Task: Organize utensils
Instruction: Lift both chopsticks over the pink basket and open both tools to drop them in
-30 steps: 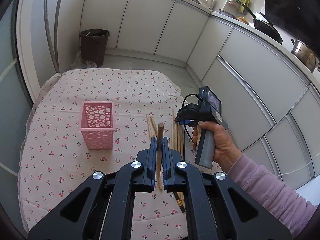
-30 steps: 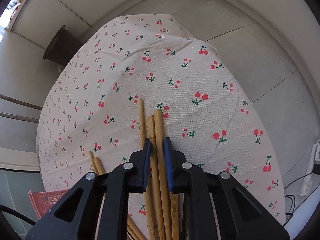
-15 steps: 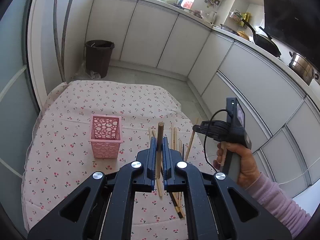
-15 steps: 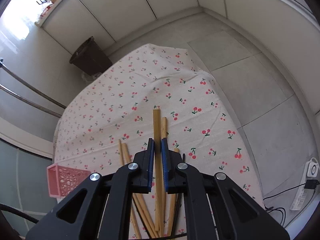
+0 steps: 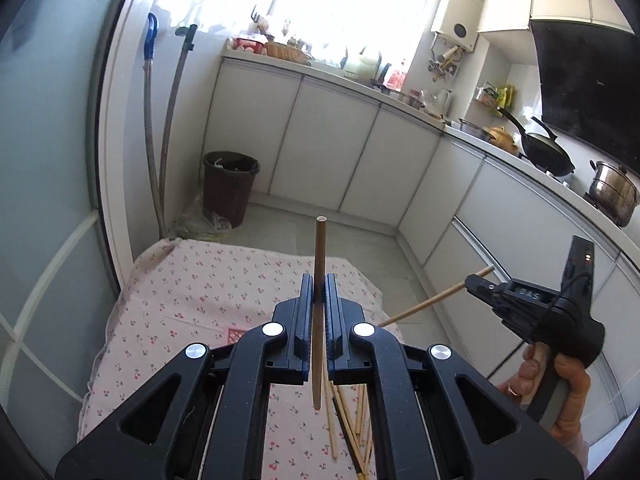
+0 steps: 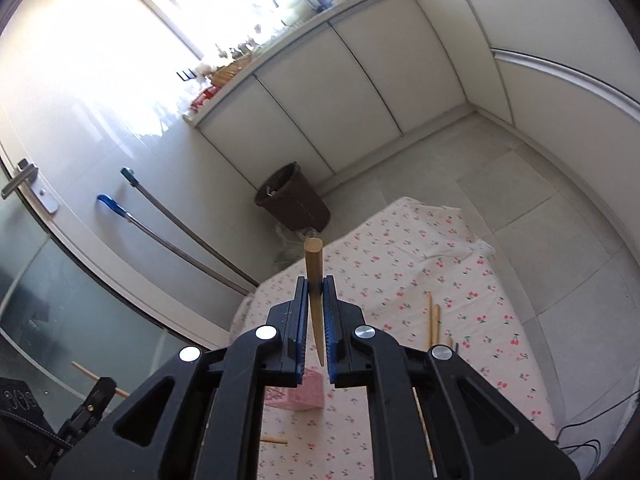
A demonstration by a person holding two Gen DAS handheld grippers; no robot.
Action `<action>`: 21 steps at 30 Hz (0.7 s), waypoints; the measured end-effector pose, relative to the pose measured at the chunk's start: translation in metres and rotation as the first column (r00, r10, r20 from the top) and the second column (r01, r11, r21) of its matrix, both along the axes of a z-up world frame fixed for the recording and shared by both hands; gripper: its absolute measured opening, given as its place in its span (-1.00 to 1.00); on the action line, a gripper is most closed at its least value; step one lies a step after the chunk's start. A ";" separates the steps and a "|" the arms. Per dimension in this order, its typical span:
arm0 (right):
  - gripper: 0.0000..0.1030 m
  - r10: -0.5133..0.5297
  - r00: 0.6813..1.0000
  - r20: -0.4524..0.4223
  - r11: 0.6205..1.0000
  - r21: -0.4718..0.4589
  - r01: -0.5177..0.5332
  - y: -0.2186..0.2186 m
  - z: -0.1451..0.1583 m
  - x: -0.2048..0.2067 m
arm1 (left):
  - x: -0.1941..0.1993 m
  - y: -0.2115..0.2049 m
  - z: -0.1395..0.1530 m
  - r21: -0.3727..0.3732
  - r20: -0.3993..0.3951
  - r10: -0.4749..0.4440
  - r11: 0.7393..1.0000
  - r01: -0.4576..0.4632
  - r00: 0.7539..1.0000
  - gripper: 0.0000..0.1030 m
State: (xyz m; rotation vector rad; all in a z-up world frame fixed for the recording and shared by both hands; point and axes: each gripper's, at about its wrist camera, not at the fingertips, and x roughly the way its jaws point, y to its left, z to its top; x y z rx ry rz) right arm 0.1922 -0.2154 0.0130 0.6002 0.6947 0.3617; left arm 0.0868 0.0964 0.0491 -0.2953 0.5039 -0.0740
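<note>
My left gripper (image 5: 319,286) is shut on a wooden chopstick (image 5: 319,264) and holds it well above the table. My right gripper (image 6: 316,286) is shut on another wooden chopstick (image 6: 313,264), also raised; it shows in the left wrist view (image 5: 474,282) at the right with its chopstick (image 5: 432,300) sticking out. Several loose chopsticks (image 5: 348,420) lie on the cherry-print tablecloth (image 5: 200,292) below. The pink perforated holder (image 6: 296,394) stands on the cloth, mostly hidden behind my right gripper's fingers; a corner shows in the left wrist view (image 5: 236,336).
A brown waste bin (image 5: 230,186) stands on the floor beyond the table. White cabinets (image 5: 332,144) run along the back and right. Two mop handles (image 5: 164,140) lean at the left wall. More chopsticks (image 6: 434,322) lie on the cloth (image 6: 420,264) at the right.
Both grippers have risen high above the table, each carrying its chopstick, and tilted up toward the room. The holder has dropped behind the fingers in both views.
</note>
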 end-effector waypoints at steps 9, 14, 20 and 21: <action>-0.85 0.067 0.997 0.048 0.997 0.037 -0.069 0.043 0.019 0.010 | 0.044 0.038 -0.025 0.005 -0.055 0.165 0.986 -0.165 0.985 -0.91; -0.85 0.109 0.994 0.027 0.994 0.022 -0.110 0.066 0.012 0.016 | 0.066 0.054 -0.056 -0.028 -0.157 0.165 0.985 -0.171 0.974 -0.55; -0.85 0.133 0.991 0.011 0.991 -0.028 -0.132 0.084 0.007 0.016 | 0.045 0.070 -0.041 -0.067 -0.103 0.224 0.971 -0.231 0.969 -0.19; -0.85 0.134 0.991 0.010 0.990 -0.037 -0.134 0.086 0.006 0.015 | 0.040 0.071 -0.037 -0.072 -0.089 0.228 0.969 -0.235 0.970 -0.17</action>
